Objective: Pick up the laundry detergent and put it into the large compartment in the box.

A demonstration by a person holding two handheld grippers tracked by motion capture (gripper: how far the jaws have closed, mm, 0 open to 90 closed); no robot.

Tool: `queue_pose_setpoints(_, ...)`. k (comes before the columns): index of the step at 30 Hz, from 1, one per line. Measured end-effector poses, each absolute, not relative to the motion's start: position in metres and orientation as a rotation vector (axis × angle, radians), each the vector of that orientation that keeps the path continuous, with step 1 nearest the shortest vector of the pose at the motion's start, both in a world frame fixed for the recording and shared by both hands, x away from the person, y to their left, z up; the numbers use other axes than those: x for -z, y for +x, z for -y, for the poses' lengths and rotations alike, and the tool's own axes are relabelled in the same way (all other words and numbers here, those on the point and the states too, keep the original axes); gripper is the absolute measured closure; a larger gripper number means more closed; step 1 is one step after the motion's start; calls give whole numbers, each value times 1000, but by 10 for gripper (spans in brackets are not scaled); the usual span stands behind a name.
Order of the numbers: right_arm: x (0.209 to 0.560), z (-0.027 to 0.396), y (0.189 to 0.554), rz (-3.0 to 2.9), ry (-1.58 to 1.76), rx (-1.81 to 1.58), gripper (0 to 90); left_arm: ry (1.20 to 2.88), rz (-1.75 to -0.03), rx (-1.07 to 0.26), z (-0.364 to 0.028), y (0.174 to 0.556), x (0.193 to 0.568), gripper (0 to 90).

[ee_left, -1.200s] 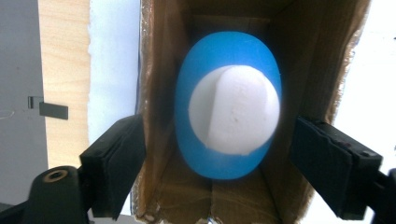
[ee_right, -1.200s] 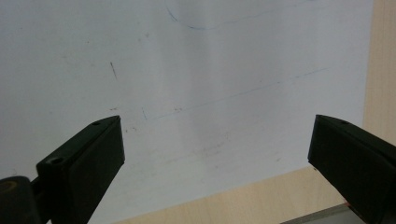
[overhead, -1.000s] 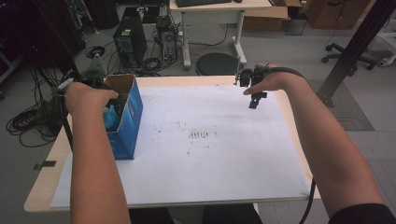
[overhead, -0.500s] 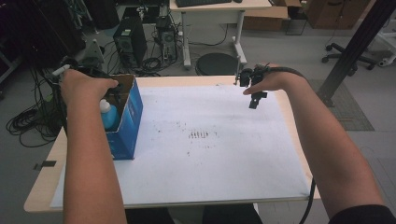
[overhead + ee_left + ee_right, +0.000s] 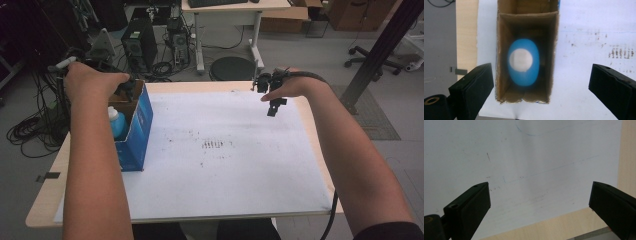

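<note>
floor: grey [image 5: 300,55] | beyond: desk [image 5: 225,7], round stool [image 5: 232,67], computer tower [image 5: 135,45], cables [image 5: 30,130]

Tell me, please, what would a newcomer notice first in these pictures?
The blue cardboard box at the table's left edge stands out, open on top, with a blue bottle with a white cap upright inside. The left gripper hangs open directly above it. The right gripper, also open, hovers over the large white paper sheet near the far right corner.
</note>
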State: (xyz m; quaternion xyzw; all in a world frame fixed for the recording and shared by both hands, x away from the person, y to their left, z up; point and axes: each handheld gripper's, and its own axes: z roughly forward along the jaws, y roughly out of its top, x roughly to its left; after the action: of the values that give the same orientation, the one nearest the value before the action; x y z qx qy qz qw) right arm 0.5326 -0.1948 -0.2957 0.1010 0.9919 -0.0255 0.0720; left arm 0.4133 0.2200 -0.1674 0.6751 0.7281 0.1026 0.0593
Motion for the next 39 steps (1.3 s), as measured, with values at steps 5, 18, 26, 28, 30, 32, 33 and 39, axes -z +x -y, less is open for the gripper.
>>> queue_pose_setpoints(5, 294, 197, 532, -2980, 305, 77, 33, 2065, -2168, -320, -211, 417, 161, 63)
queue_pose_setpoints(18, 293, 198, 531, -2980, 314, 84, 33, 2144, -2031, -329, -186, 427, 148, 65)
queue_pose_setpoints(26, 294, 197, 532, -2980, 314, 86, 33, 2201, -1928, -330, -171, 436, 143, 68)
queue_pose_setpoints(28, 295, 197, 533, -2980, 313, 88, 33, 2223, -1901, -322, -166, 439, 142, 68)
queue_pose_setpoints(30, 295, 197, 533, -2981, 319, 92, 33, 2247, -1875, -309, -162, 441, 143, 69)
queue_pose_setpoints(32, 295, 198, 533, -2983, 321, 94, 33, 2261, -1857, -306, -158, 444, 144, 72)
queue_pose_setpoints(33, 295, 198, 533, -2981, 324, 95, 33, 2269, -1847, -308, -156, 446, 145, 70)
queue_pose_setpoints(39, 296, 199, 534, -2983, 326, 100, 33, 2333, -1761, -279, -146, 453, 150, 73)
